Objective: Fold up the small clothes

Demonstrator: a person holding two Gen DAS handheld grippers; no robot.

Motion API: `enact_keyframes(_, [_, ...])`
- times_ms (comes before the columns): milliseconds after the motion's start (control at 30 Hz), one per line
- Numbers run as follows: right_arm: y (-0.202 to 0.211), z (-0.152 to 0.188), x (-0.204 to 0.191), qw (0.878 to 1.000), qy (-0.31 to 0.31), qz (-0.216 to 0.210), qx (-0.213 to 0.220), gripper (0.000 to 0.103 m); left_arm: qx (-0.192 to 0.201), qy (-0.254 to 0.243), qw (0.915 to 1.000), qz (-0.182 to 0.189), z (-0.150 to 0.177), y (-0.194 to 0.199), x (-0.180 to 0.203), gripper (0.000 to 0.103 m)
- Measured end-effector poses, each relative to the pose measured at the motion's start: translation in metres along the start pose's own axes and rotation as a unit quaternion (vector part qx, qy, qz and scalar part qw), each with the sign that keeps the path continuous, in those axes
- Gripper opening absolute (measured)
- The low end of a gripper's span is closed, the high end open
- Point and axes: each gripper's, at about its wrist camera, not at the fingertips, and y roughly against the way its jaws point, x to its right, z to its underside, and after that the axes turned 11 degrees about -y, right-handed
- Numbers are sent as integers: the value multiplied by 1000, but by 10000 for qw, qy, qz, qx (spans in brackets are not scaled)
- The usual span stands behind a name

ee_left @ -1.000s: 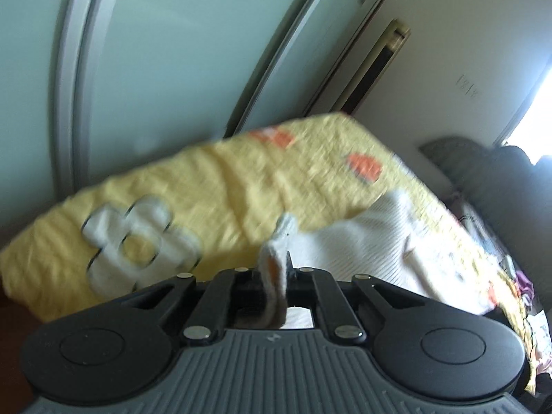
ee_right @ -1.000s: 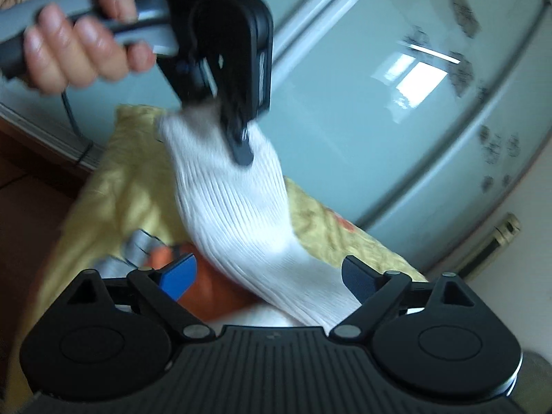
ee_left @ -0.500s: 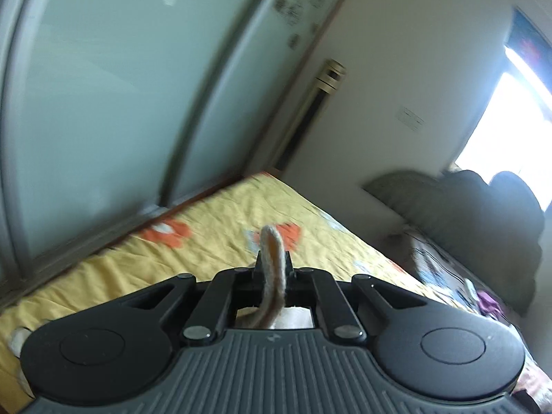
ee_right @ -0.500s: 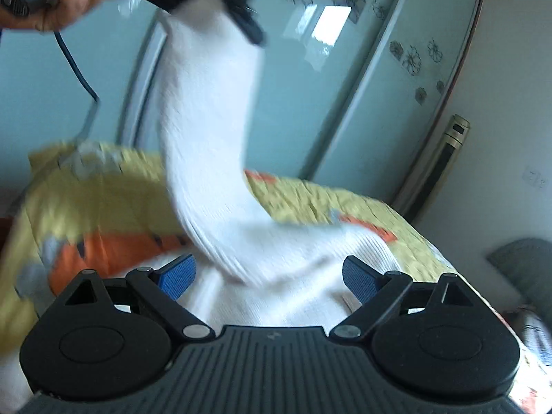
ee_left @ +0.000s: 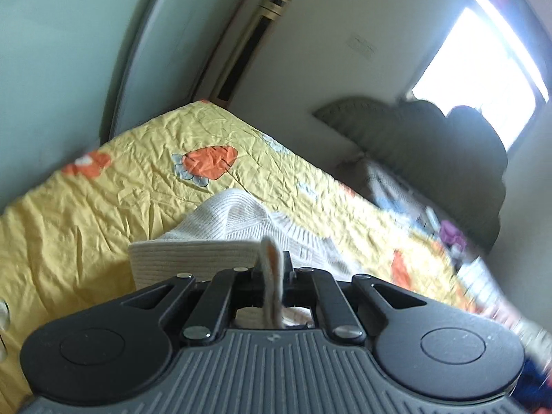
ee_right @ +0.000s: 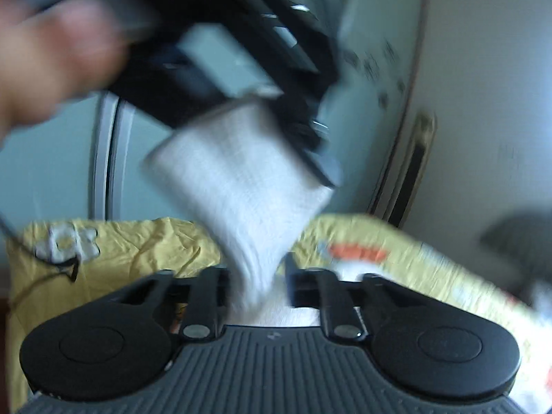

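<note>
left fingers (ee_left: 272, 269): clamped together on a thin edge of the white knit garment (ee_left: 227, 238), which stands up between them.
right fingers (ee_right: 257, 276): closed in on the lower end of the same white knit (ee_right: 241, 179); it passes down between them, and i judge they pinch it, though blur softens the contact.
where the garment is: partly lifted. one end hangs from my left fingers, seen high and ahead in the right view; the rest lies just beyond my left fingers on the yellow bedspread (ee_left: 103, 207).
key relation: the lifted span runs from my left fingers above down to my right fingers below, so its long axis is steep, nearly upright. the left hand (ee_right: 45, 65) is the upper holder, the right the lower.
coming move, my guess: bring the two held ends together or lay the span flat across the bed to make a fold.
look of the garment: white ribbed knit, soft, thick, with a banded hem.
risk: the thin pinch at my left may slip.
</note>
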Motion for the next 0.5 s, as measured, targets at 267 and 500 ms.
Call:
enact_keyframes(267, [-29, 2, 114, 9606, -2647, -406, -737, 8, 404, -781, 9889, -1194, 17, -3, 7, 79])
enact_keyframes(500, [-47, 14, 175, 9075, -4054, -526, -970, 9, 165, -2338, 9587, -1612, 66, -36, 36, 79])
